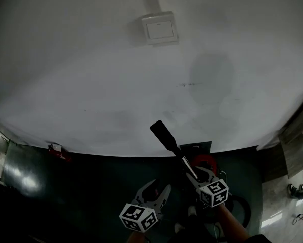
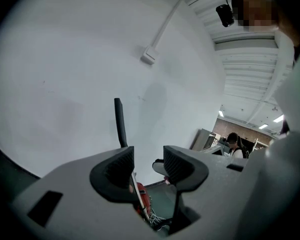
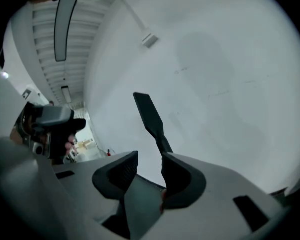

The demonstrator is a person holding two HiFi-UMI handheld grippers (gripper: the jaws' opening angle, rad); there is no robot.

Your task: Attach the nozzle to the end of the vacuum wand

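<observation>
Nozzle (image 1: 163, 133): stem vanishes behind right hand-held gripper (image 3: 148, 170), narrow-open, seemingly empty; left hand-held gripper (image 2: 148, 165) narrow-open too.

We've got the nozzle (image 1: 164, 134) before the wall (image 1: 90, 75), below the switch (image 1: 160, 28), with the right gripper (image 1: 202, 174) beneath it and the left gripper (image 1: 160, 189) left of that.

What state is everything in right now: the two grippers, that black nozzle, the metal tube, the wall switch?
Left gripper: open, nothing between its jaws.
Right gripper: open, nothing between its jaws.
Nozzle: seated on the wand's end, pointing up the wall.
Wand: raised at a slant, its lower part beside the right gripper.
Wall switch: on or off, cannot tell.
</observation>
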